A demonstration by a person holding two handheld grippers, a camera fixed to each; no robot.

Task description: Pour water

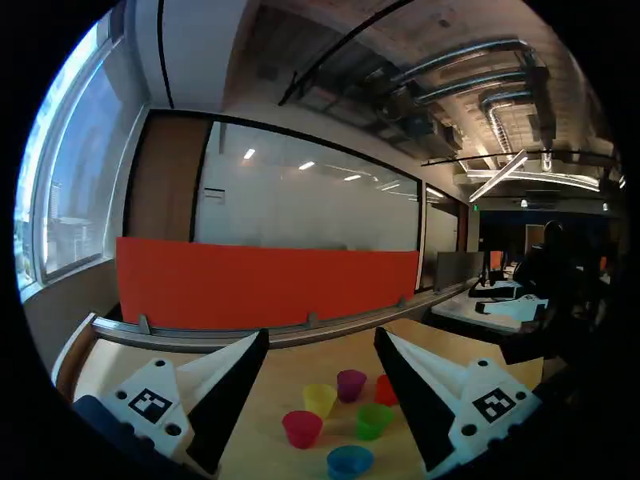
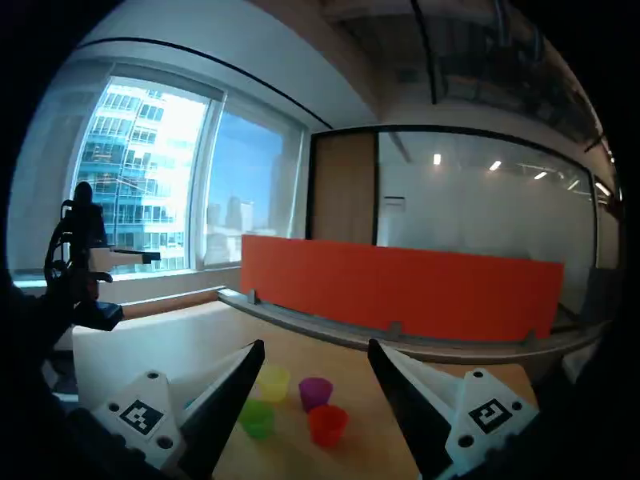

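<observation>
Both empty and spread, my left gripper and right gripper face cups on the bench; grasping comes next.

I was working at a light wood table with an orange divider along its back edge. Behind it stood a frosted glass wall, big windows showed towers outside, and bare ducts ran overhead.

Six small coloured cups stand upright, clustered together on the wooden table, seemingly empty.
</observation>
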